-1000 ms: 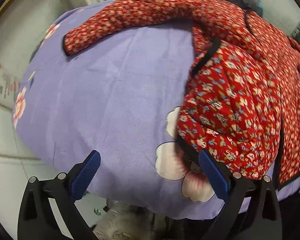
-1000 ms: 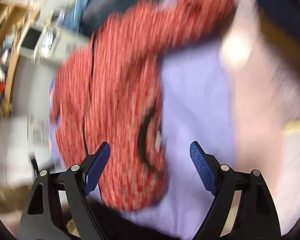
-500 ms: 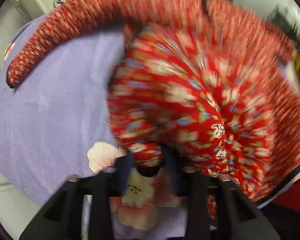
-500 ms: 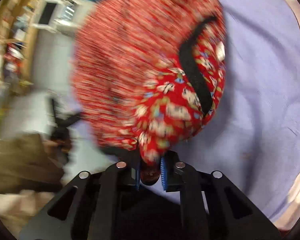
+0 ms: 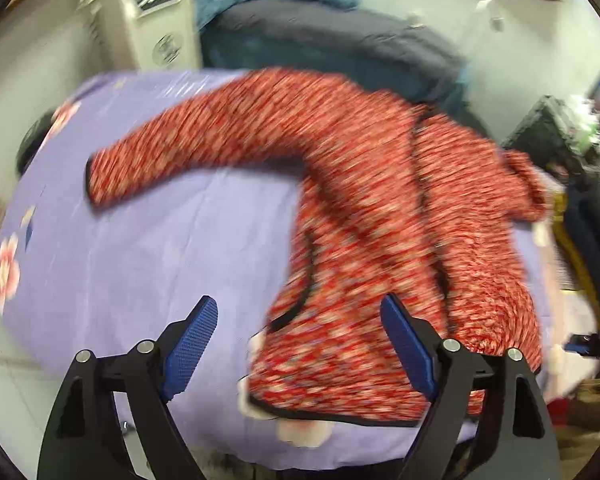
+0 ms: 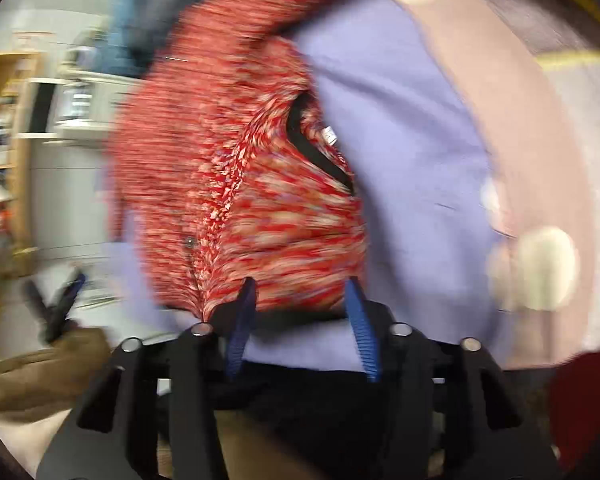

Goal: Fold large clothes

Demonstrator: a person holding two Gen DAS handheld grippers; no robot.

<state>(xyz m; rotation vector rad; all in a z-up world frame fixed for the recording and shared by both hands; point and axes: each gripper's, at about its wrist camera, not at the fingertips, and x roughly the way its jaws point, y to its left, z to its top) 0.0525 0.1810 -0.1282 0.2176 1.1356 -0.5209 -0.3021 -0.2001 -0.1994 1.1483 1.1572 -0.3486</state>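
A: Left side first. The left gripper (image 5: 298, 344) hangs over the purple floral sheet (image 5: 140, 248), jaws spread and opening, nothing pinched. The red floral jacket (image 5: 360, 208) lies flat on that sheet, hem corner just below and between the blue pads (image 5: 192, 336), slightly toward the right one.

B: And its long axis?

A: From the hem near the claw it runs away up the bed toward the collar, with one sleeve (image 5: 188, 148) thrown out sideways to the left. The dark pile of clothes (image 5: 332, 40) sits beyond it.

B: Over to the right?

A: The right gripper (image 6: 302, 320) is also opening; the jacket's lower edge sits between its pads, but I judge nothing is clamped. Very blurred, mind.

B: Which claw is nearer that sleeve?

A: The left, I'd say, so it likely folds it in. Only the left view shows the sleeve; only the right shows the neck label (image 6: 329, 135) and the black trim (image 6: 320, 152).
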